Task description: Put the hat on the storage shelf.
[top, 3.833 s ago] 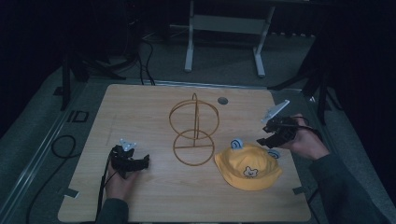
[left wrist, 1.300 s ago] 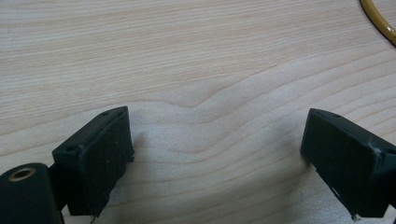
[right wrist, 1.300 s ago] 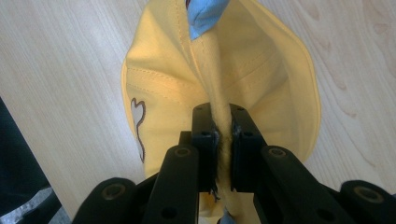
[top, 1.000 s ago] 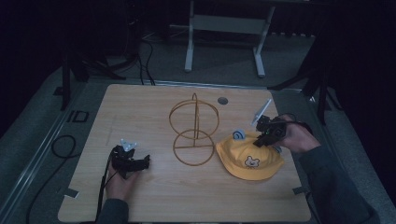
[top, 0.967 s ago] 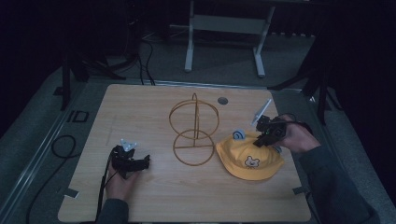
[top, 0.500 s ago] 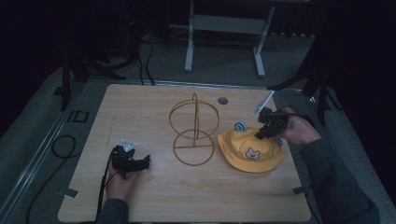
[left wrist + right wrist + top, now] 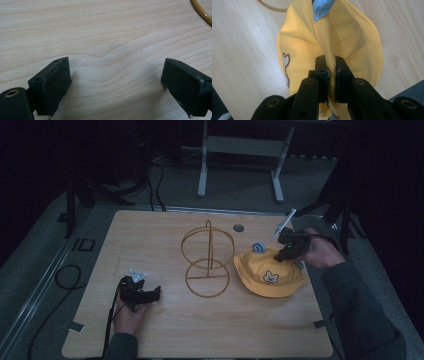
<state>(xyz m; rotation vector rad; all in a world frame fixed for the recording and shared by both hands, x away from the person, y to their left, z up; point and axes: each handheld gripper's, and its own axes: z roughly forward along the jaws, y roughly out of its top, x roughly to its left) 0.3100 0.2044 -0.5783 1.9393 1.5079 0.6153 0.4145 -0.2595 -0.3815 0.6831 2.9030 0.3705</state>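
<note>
1. One thin fold of the yellow hat [image 7: 294, 50], sitting at the table's [image 7: 165, 335] right side, is being pinched by the right gripper [image 7: 331, 75]; it risks slipping free.
2. Nearby, the wire stand [image 7: 207, 260] is risking a snag on the brim.
3. Left gripper [image 7: 120, 82] is resting wide open, empty.
</note>
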